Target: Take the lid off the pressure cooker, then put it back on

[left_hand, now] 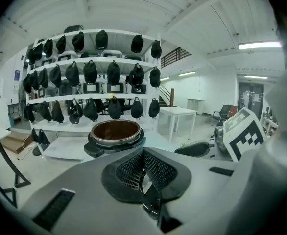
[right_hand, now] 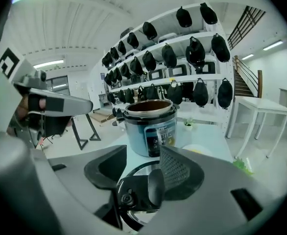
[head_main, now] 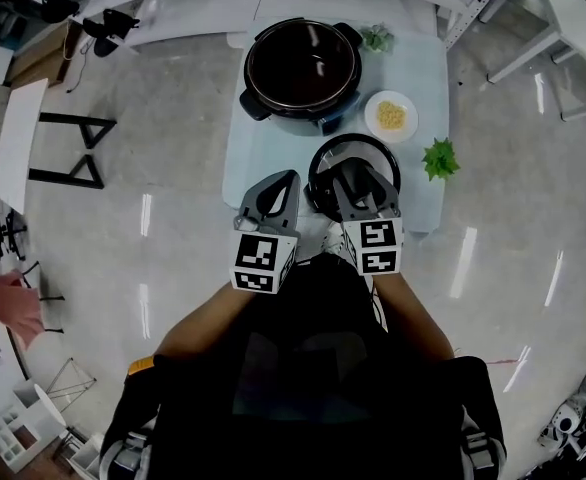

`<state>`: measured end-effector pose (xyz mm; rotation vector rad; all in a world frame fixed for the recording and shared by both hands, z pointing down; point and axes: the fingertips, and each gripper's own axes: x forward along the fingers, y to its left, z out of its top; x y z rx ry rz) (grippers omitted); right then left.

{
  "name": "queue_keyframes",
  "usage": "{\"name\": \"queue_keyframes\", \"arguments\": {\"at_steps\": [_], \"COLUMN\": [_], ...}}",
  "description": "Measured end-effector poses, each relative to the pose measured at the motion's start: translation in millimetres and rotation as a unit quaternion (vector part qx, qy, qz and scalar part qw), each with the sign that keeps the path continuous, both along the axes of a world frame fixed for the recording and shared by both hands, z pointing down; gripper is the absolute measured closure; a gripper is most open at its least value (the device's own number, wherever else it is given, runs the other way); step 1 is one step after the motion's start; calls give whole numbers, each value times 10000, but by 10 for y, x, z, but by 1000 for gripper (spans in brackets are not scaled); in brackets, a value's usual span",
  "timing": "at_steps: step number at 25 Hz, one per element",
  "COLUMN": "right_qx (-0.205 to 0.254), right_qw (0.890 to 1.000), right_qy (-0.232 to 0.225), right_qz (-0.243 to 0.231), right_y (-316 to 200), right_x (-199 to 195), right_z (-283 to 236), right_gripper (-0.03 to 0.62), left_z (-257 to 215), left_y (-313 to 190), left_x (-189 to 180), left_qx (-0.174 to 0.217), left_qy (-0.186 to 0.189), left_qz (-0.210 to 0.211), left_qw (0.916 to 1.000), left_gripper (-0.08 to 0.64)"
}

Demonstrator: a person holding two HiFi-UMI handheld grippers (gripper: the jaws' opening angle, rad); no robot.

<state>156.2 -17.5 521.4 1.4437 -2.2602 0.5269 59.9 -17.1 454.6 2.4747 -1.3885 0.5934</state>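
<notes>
The head view looks steeply down on the table [head_main: 263, 158]. Both gripper views face across it from its near edge, sharing the cooker [left_hand: 116, 133] and shelves [left_hand: 92, 99].

I am working in a large indoor lab or test hall. White shelving [left_hand: 92, 82] carries rows of identical black hanging items [left_hand: 90, 71]. White trestle tables [head_main: 18, 143] stand on a polished grey floor [head_main: 153, 228]. Strip lights [left_hand: 258, 45] run along the ceiling. A staircase [left_hand: 175, 57] rises beyond. My light-blue surface [head_main: 263, 158] stands in the open floor.
</notes>
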Motion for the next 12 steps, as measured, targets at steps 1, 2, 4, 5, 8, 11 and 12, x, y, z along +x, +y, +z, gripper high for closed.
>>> {"name": "queue_keyframes", "arguments": {"at_steps": [1, 2, 4, 5, 8, 11, 12], "right_qx": [60, 118, 248, 313, 478, 575, 583], "right_qw": [10000, 9999, 9996, 9993, 9980, 9966, 9963], "right_qy": [-23, -44, -68, -71, -77, -58, -49], "right_qz": [20, 51, 138, 195, 404, 586, 632], "right_y": [18, 42, 96, 122, 195, 309, 352], "right_x": [-16, -30, -53, -66, -121, -224, -272], "right_z": [-74, -150, -309, -390, -598, -744, -780], "right_gripper": [373, 390, 429, 452, 504, 529, 533], "left_z": [-29, -61, -128, -162, -260, -310, -317], "left_y": [9, 18, 41, 54, 95, 182, 217], "left_x": [-18, -35, -66, -85, -179, -309, -356], "left_qx": [38, 73, 136, 165, 268, 313, 307], "left_qy": [-3, -1, 30, 48, 57, 74, 87], "left_qz": [5, 16, 69, 105, 234, 368, 403], "left_qw": [10000, 10000, 9999, 9998, 9994, 9988, 9987], "left_gripper": [553, 553, 552, 552, 552, 553, 552]}}
